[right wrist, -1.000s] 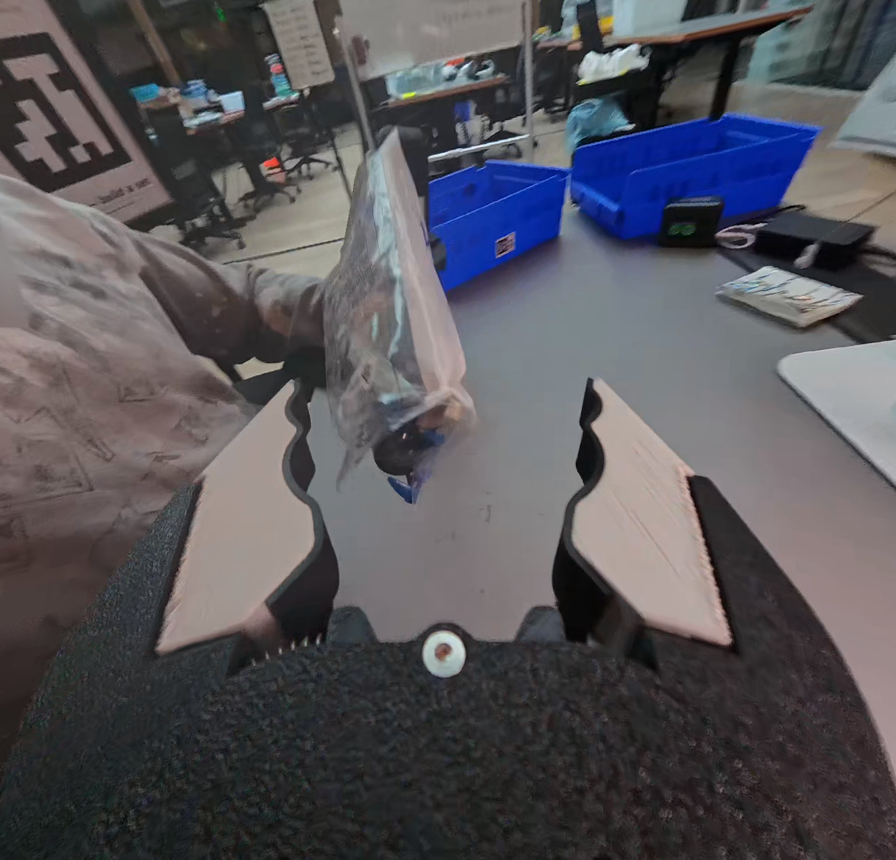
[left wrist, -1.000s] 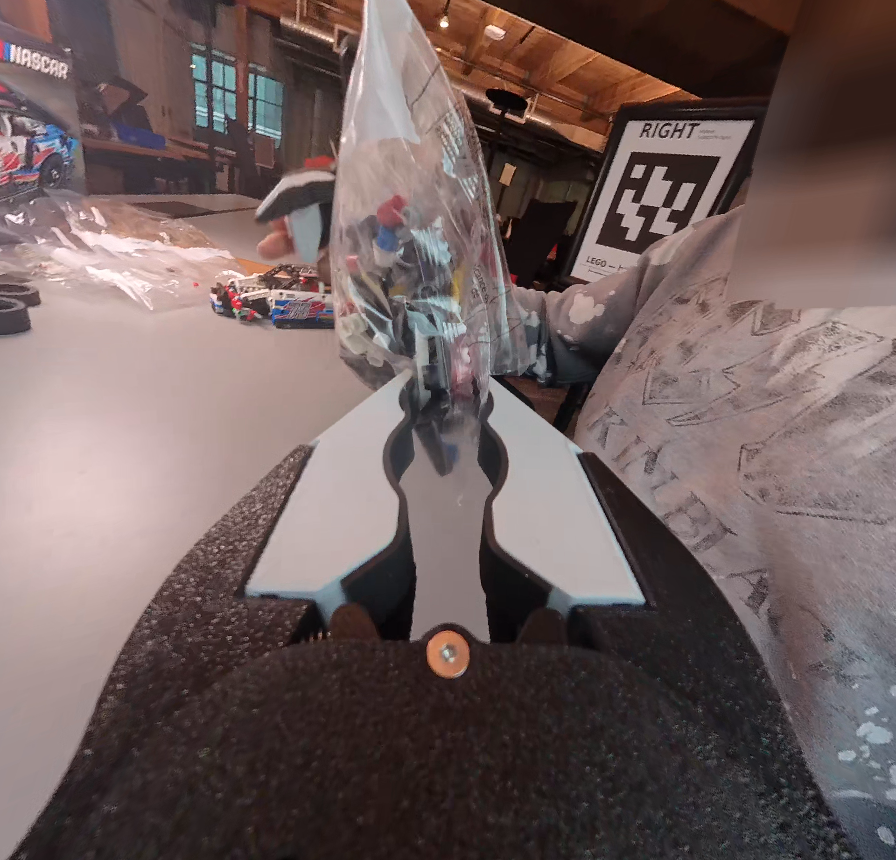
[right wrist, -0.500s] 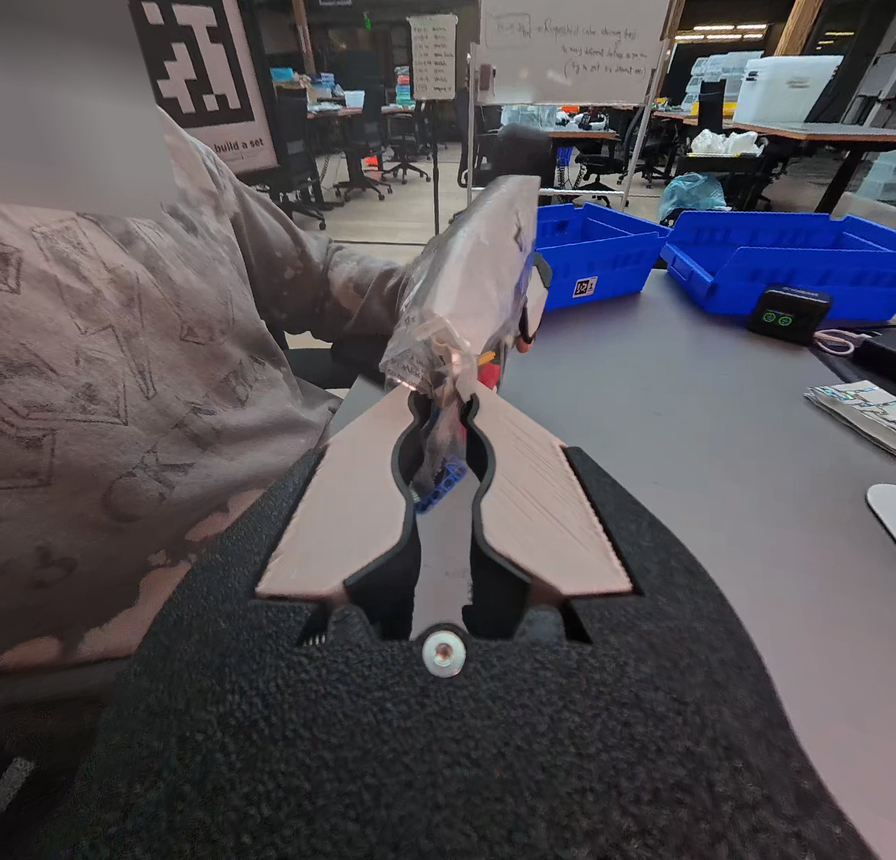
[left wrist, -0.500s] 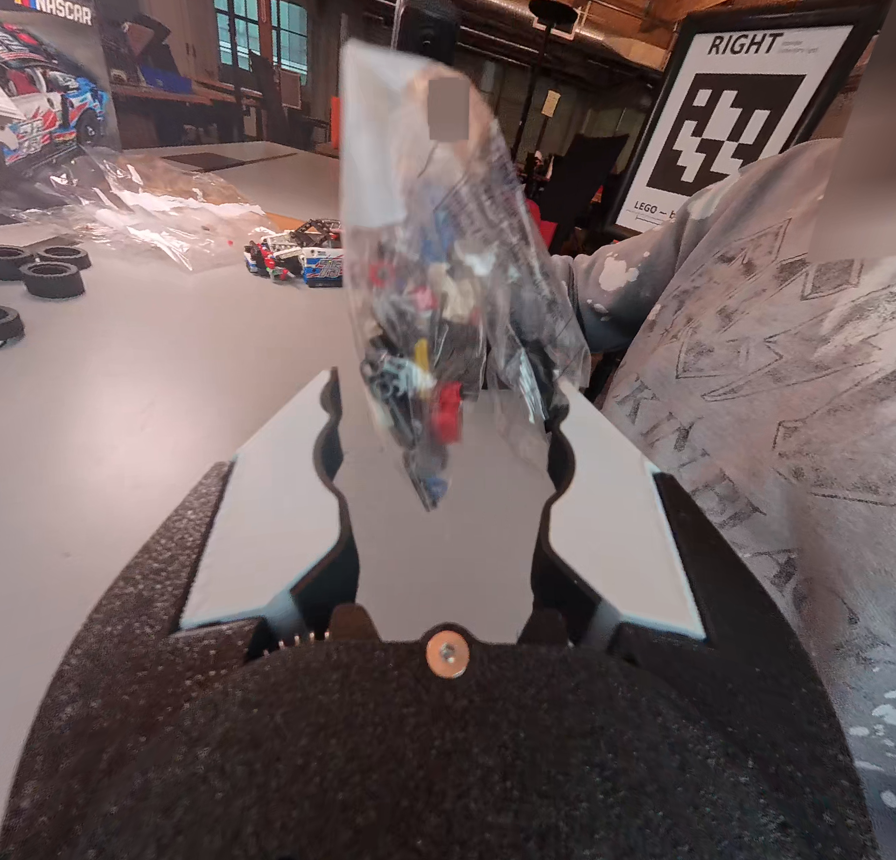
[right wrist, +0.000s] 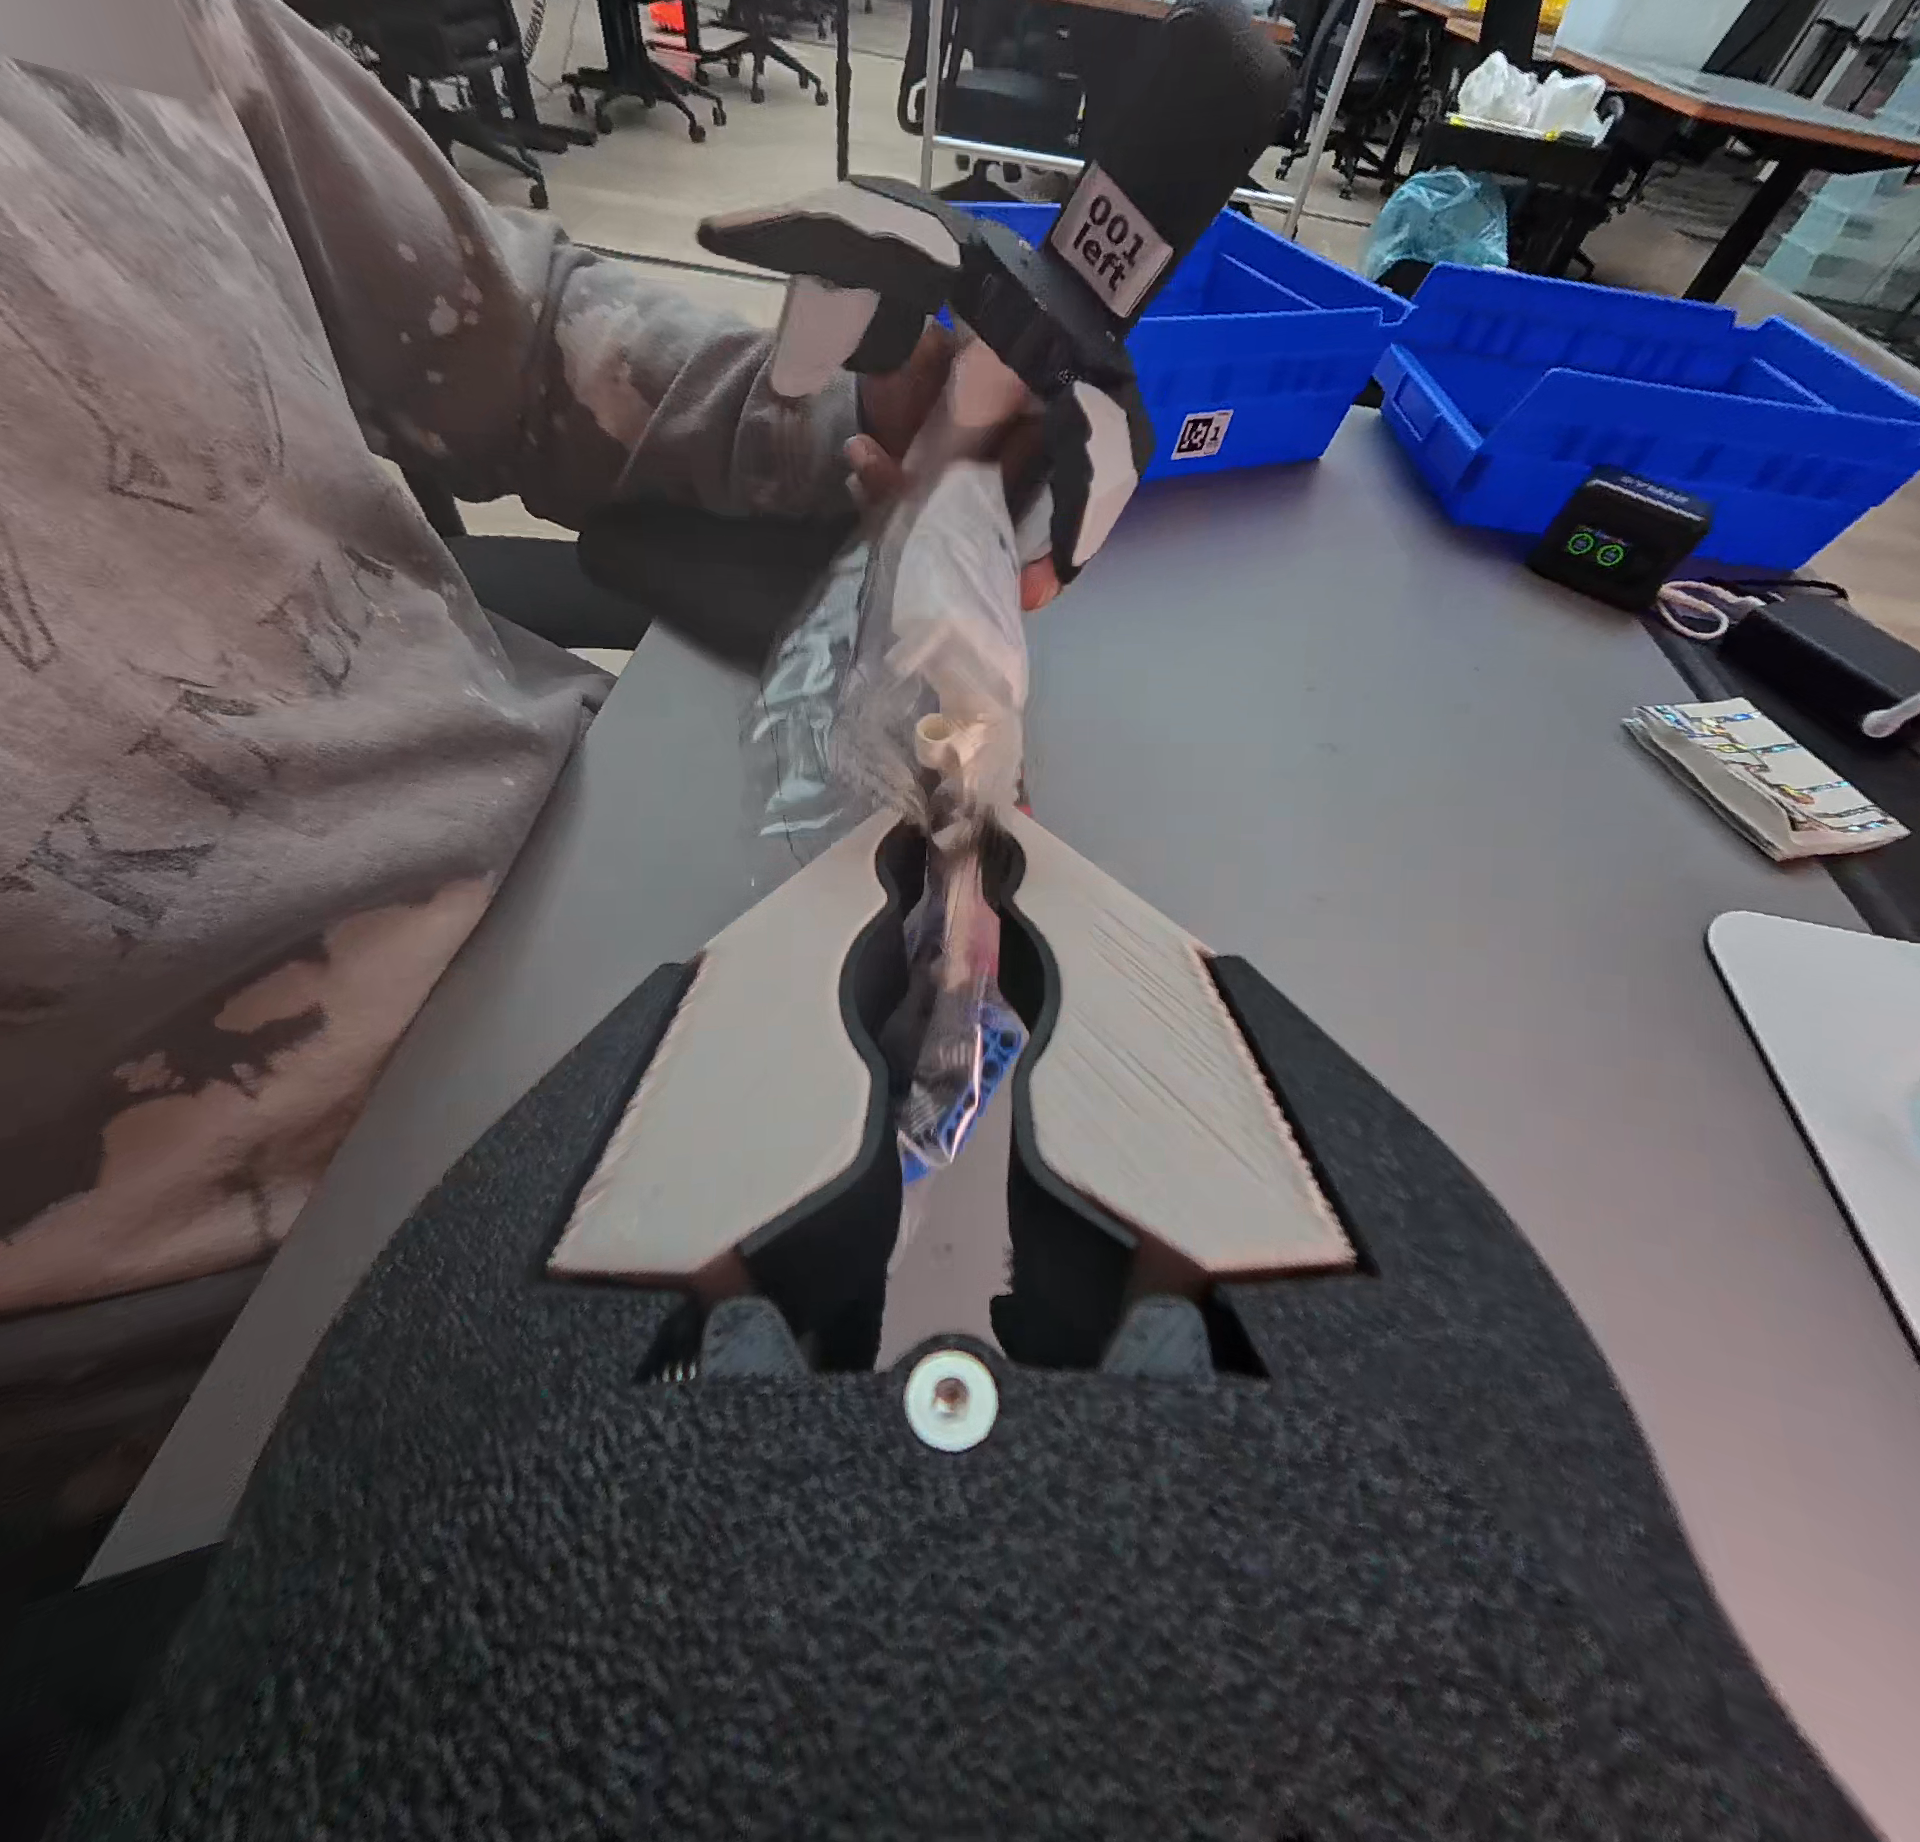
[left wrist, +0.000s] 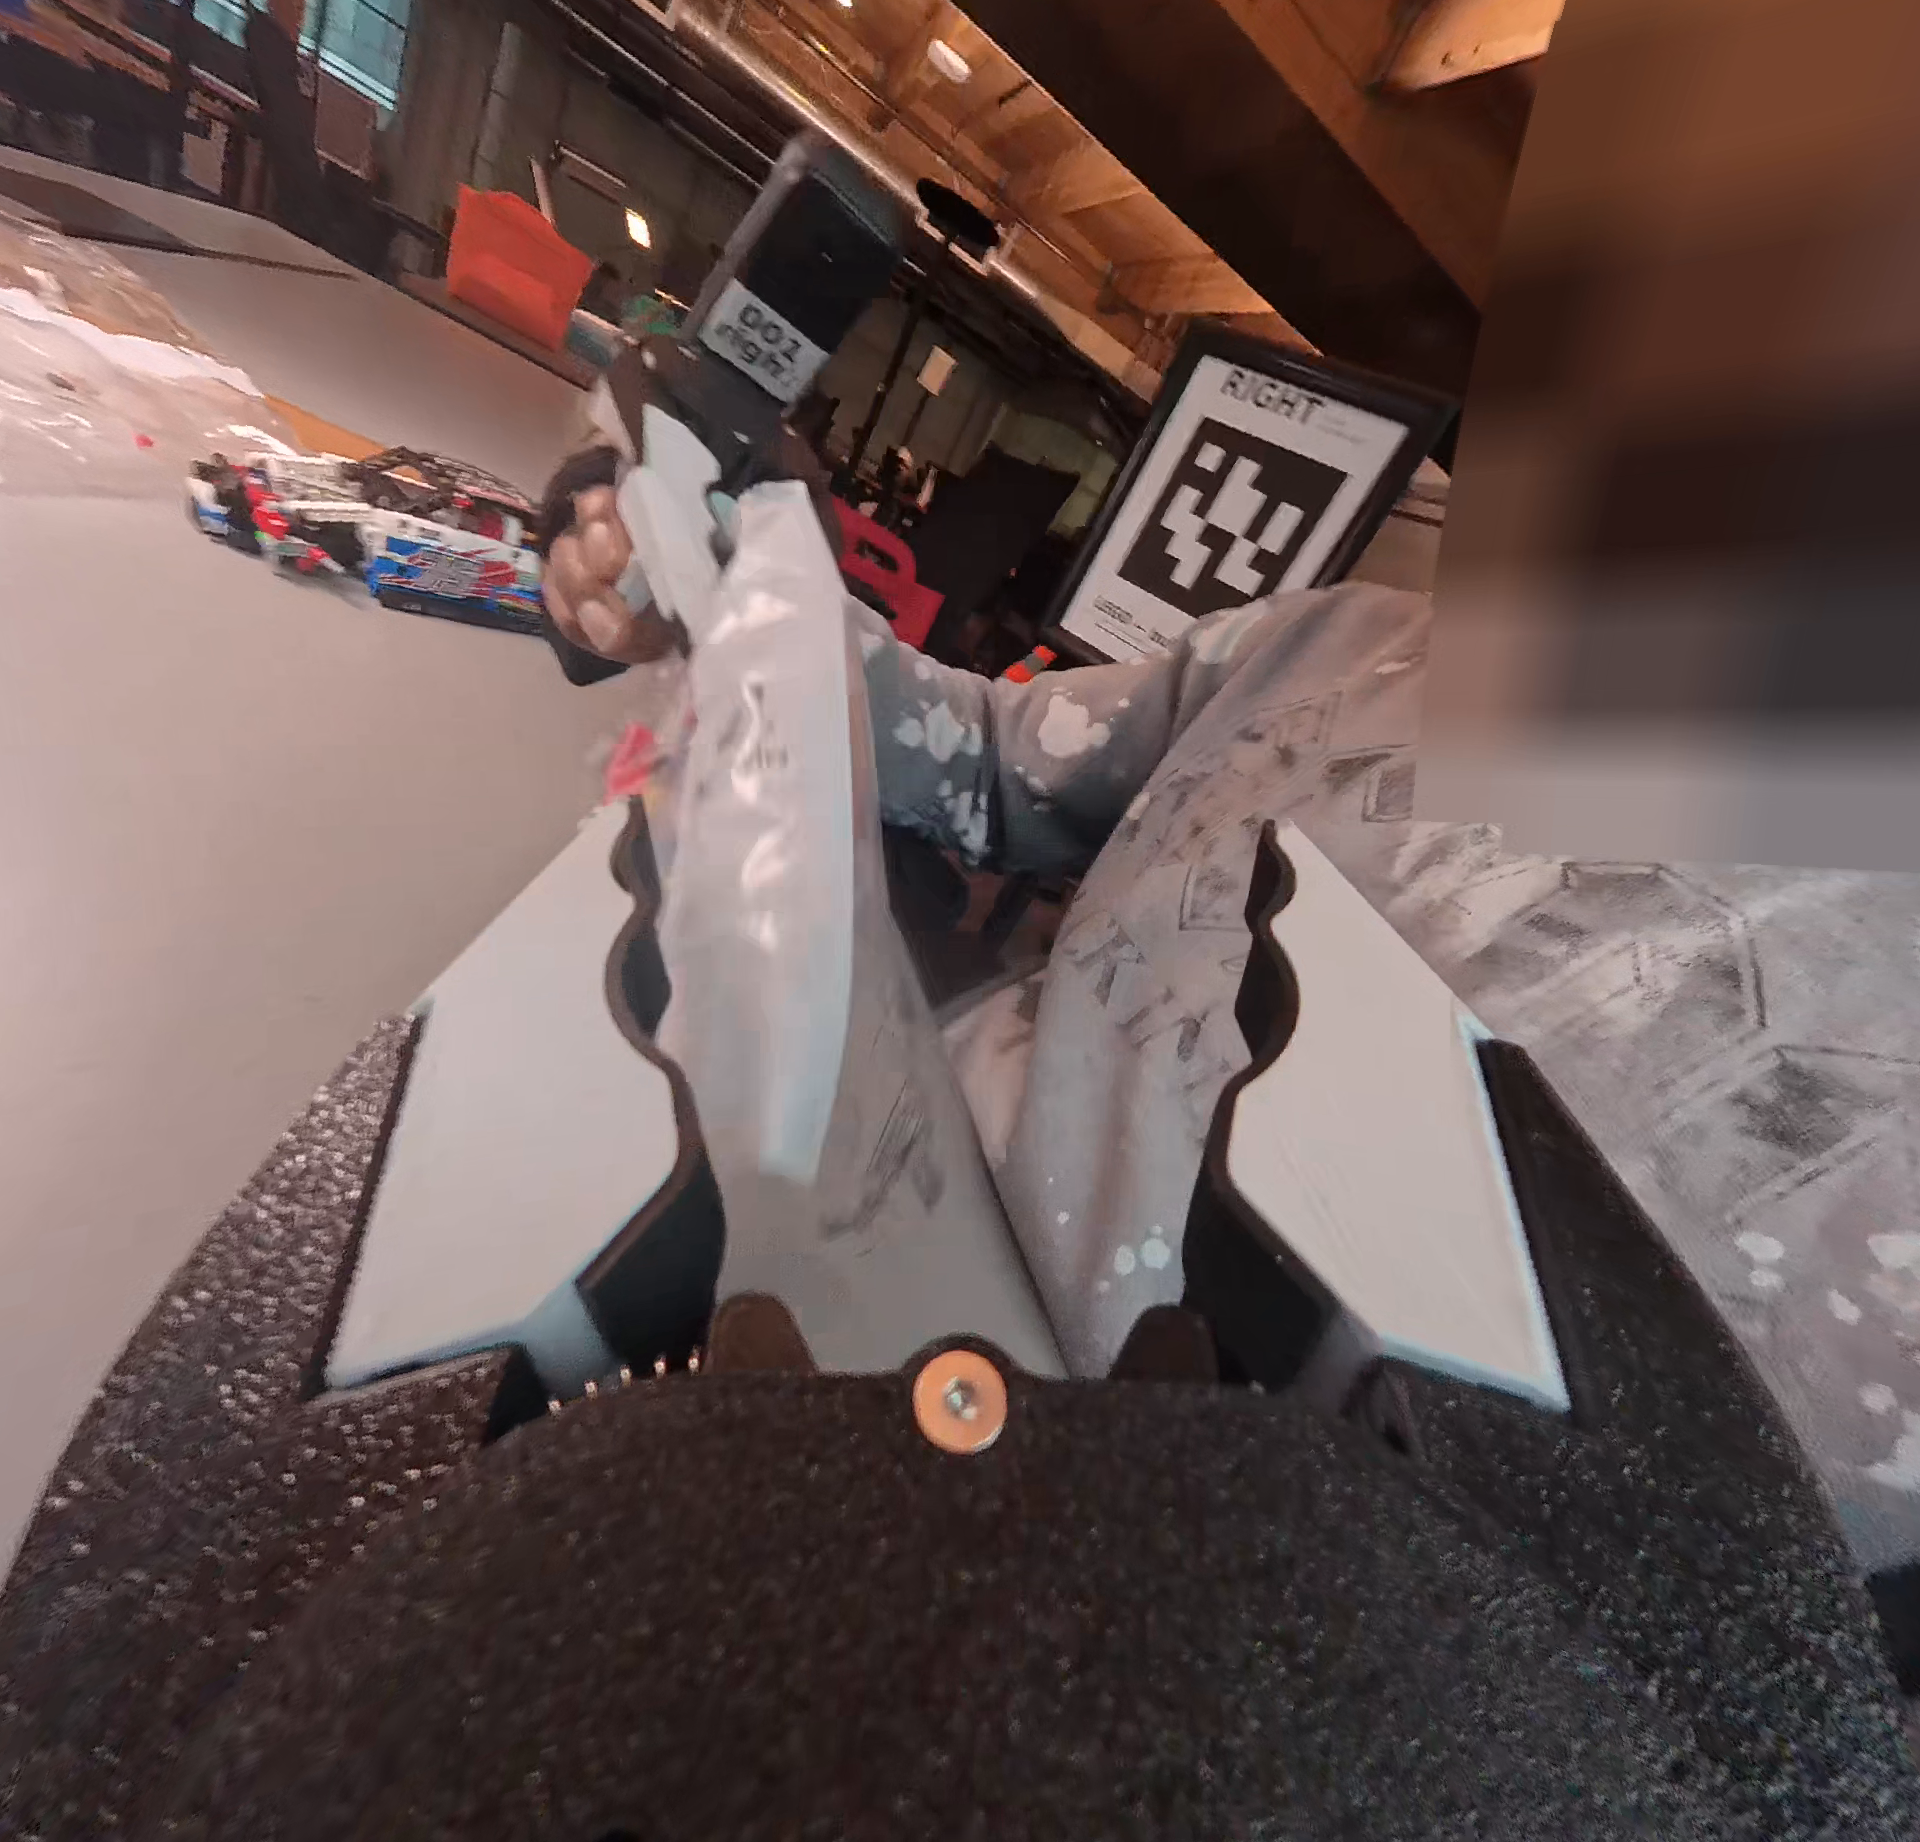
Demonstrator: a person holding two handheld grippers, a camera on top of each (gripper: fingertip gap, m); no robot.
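Note:
A clear plastic bag of small toy bricks (right wrist: 935, 597) hangs in the air over the grey table (right wrist: 1351, 753). My right gripper (right wrist: 953, 831) is shut on its lower end, with a blue brick showing between the jaws. My left gripper (left wrist: 948, 836) is open; the bag's flat end (left wrist: 769, 857) lies between its jaws, close to the left finger. In the right wrist view the left gripper (right wrist: 966, 410) stands open around the bag's far end. In the left wrist view the right gripper (left wrist: 675, 504) pinches the bag farther off. The picture is blurred by motion.
A part-built toy car (left wrist: 416, 545) sits on the table to the left. Two blue bins (right wrist: 1268, 338) (right wrist: 1662, 421), a black device (right wrist: 1616, 535), a folded booklet (right wrist: 1766, 774) and a white pad (right wrist: 1849, 1065) lie to the right. A person's sleeve (right wrist: 312, 545) is close by.
One second ago my left gripper was shut on the bag and the right was open. The right has closed on the bag and the left has let go and opened wide.

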